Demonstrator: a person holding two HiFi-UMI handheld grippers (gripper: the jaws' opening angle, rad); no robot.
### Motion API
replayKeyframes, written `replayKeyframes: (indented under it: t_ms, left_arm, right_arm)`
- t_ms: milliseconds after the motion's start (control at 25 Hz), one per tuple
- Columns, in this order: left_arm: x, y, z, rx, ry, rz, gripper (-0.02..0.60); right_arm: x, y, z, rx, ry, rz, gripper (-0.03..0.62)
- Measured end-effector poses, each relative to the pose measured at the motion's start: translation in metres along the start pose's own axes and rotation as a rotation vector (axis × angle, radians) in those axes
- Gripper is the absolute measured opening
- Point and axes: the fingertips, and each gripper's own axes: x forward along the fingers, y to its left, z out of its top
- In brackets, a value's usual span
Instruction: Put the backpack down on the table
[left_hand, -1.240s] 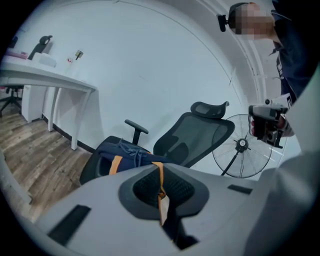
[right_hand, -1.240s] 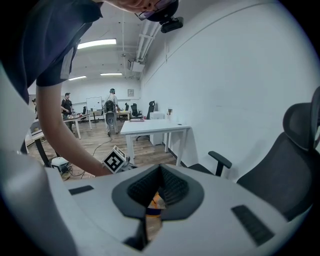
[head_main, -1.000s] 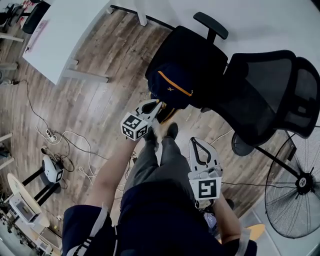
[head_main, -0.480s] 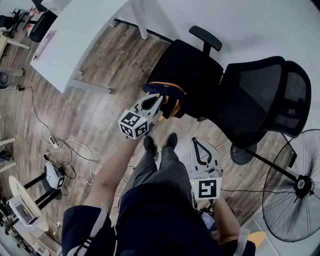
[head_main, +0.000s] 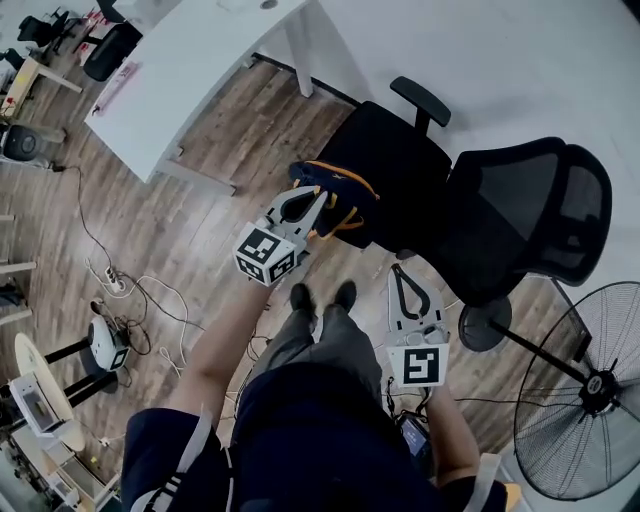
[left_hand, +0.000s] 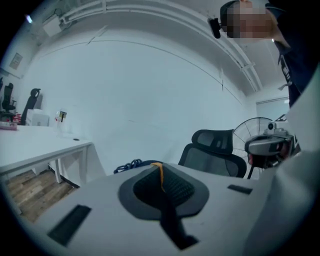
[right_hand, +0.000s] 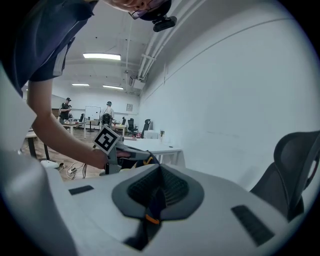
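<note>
Over the office chair's (head_main: 400, 165) front edge, the backpack (head_main: 347, 186) now hangs lifted clear in the clamped jaws of the left gripper (head_main: 320, 197), ready for the far-off tabletop (head_main: 190, 70), while the right gripper (head_main: 398, 270) keeps its jaws together, empty.

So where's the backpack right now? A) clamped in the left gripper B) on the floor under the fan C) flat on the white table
A: the head view shows the left gripper shut on the backpack by the chair, away from the table.
</note>
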Motion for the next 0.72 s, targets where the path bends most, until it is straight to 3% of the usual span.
replayKeyframes:
  t_ms: [440, 720]
  left_arm:
    - [-0.041, 0.001, 0.100, 0.063, -0.104, 0.108, 0.003]
    - [-0.101, 0.020, 0.143, 0.070, -0.181, 0.270, 0.003]
  right_arm:
    - [0.007, -0.014, 0.066, -0.039, -0.113, 0.051, 0.002]
    - [0.016, -0.012, 0.088, -0.056, -0.161, 0.122, 0.002]
